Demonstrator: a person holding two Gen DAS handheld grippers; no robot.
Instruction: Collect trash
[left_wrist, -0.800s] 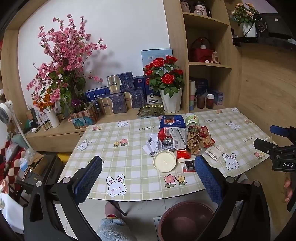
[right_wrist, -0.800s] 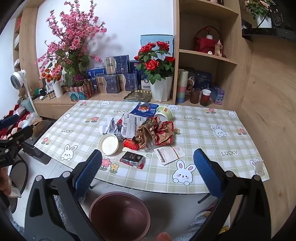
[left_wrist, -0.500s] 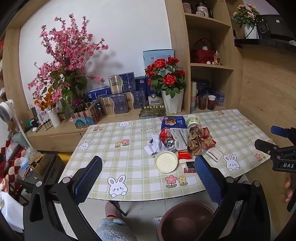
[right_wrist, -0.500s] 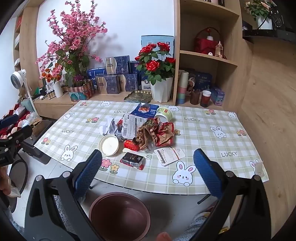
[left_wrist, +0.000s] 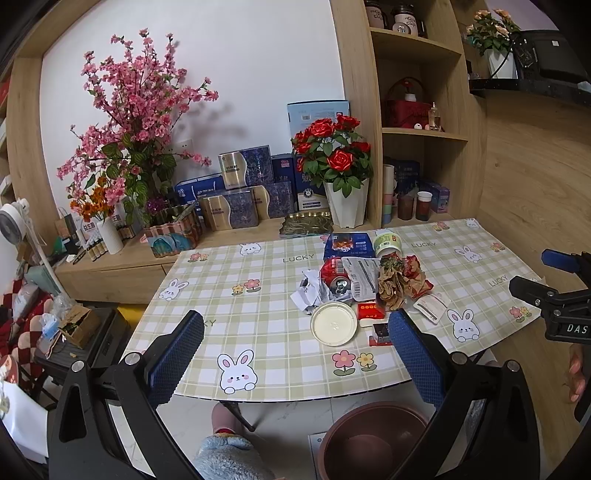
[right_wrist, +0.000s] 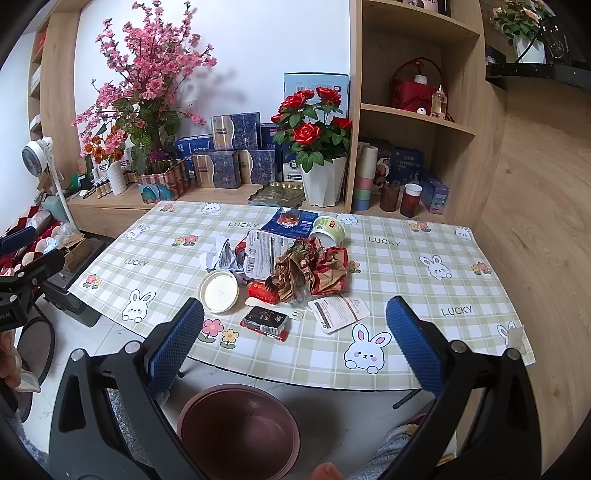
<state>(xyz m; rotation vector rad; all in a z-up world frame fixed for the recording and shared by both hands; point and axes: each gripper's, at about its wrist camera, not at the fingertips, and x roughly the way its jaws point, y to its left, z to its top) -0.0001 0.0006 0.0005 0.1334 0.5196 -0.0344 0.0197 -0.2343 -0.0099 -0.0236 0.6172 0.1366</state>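
Currently both tools hang short of the worktop: left tool (left_wrist: 295, 354) and right tool (right_wrist: 295, 345) each spread wide, nothing between the pads. Trash sits heaped mid-way across the checked rabbit-print worktop (right_wrist: 406, 266), and the empty maroon plastic bin (right_wrist: 238, 428) stands on the floor below its near edge.

Handling, as judged:
- crumpled brown-and-red paper wrapper (right_wrist: 310, 271): light, soft, will compress; pinch a raised fold.
- round white plastic lid (right_wrist: 218, 290): flat, thin, probably slick; take at the rim.
- small black carton (right_wrist: 266, 318): stiff, nearest the edge; grip across its short sides.
- crushed red drink can (left_wrist: 334, 278): rigid, partly buried under paper.
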